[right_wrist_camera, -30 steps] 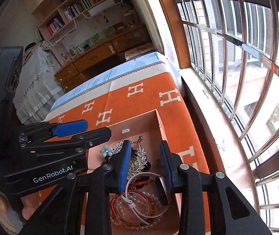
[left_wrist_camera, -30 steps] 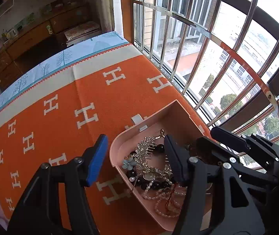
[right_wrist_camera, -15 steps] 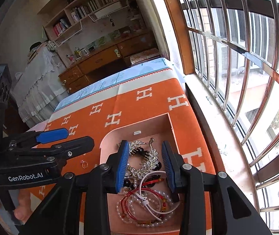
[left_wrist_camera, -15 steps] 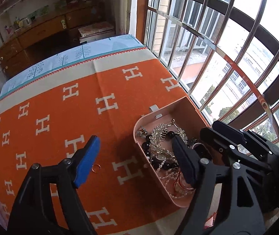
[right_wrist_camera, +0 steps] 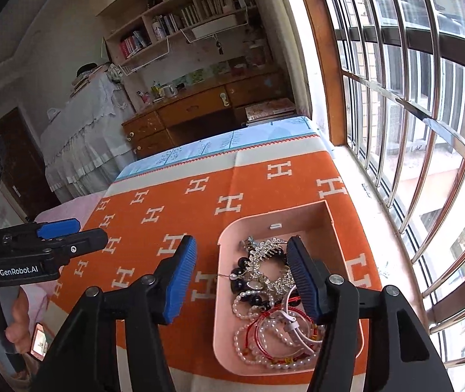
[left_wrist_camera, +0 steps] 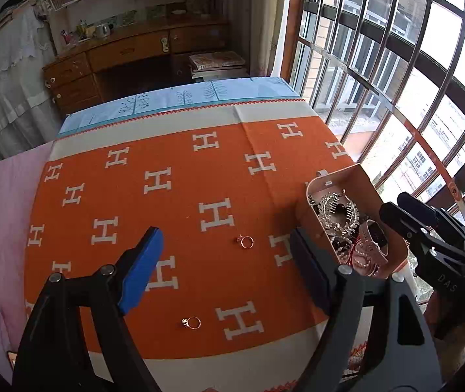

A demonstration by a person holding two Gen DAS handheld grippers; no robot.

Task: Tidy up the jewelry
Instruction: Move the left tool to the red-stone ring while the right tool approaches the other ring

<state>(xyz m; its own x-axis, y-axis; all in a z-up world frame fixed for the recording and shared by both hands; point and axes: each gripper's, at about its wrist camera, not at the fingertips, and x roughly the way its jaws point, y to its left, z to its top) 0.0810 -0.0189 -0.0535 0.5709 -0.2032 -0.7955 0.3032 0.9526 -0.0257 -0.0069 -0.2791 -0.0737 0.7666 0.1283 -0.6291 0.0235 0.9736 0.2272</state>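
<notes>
Left wrist view: two small gold rings (left_wrist_camera: 246,241) (left_wrist_camera: 192,322) lie on the orange H-patterned blanket (left_wrist_camera: 173,215), apparently nearest the empty, still-opening left gripper (left_wrist_camera: 222,266), outside the pink jewellery tray (left_wrist_camera: 356,183).

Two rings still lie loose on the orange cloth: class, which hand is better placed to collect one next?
Probably the left. The left tongs, opening and empty, look down at both rings; the right tongs, also opening, hang over the pink tray.
</notes>
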